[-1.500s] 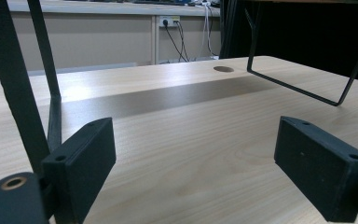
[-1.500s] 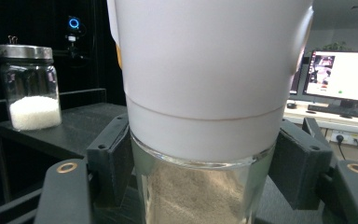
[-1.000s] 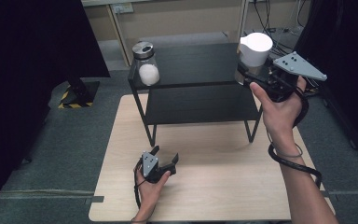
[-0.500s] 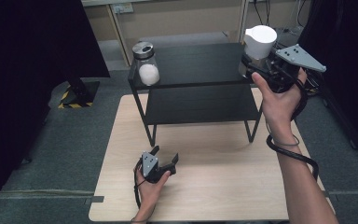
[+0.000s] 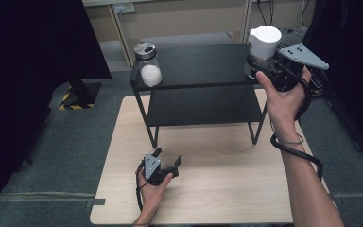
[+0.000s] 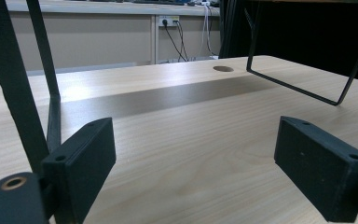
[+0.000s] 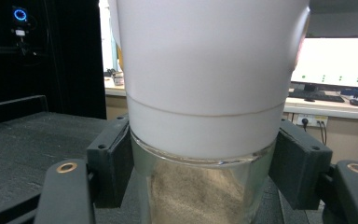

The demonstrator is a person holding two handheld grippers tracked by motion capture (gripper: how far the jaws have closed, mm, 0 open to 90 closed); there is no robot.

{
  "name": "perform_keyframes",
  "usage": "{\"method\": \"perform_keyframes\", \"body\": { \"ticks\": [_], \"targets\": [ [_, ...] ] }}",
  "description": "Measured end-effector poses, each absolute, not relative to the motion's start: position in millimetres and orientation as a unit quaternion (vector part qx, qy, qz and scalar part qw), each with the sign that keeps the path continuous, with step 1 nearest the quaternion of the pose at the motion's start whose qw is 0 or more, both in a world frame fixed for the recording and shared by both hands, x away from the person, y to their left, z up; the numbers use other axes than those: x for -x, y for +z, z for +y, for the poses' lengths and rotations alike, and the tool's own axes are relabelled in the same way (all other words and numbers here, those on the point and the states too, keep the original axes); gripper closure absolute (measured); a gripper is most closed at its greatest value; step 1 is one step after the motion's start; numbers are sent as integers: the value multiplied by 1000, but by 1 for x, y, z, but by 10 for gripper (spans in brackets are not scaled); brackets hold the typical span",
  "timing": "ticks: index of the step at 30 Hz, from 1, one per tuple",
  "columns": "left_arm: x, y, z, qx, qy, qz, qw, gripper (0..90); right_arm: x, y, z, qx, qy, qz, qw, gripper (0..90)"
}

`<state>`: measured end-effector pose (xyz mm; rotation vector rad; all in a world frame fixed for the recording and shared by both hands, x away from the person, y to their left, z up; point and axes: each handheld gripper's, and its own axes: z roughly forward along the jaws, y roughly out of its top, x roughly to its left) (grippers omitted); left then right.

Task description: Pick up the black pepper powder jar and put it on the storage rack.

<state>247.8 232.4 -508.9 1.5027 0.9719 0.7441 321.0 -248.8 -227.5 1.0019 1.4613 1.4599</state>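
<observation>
White-lidded jar is being clamped by right gripper, now lifted off the black rack top's right rear corner. Left gripper is being kept wide, empty, on table.

White-lidded jar, brownish grains inside; black shelf; pale wood table; black tongs.

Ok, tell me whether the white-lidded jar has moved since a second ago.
Yes. The white-lidded jar, clamped in the right gripper, now rides higher above the black shelf's right corner.
</observation>
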Motion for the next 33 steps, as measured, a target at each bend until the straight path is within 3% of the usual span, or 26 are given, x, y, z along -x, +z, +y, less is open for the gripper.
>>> {"method": "perform_keyframes", "body": {
  "ticks": [23,33],
  "targets": [
    [-248,-509,232,-640,317,413,566,119,-329,-228,-243,-411,584,572,403,296],
    [-248,-509,232,-640,317,412,565,119,-325,-229,-245,-408,583,573,407,136]
  ]
}}
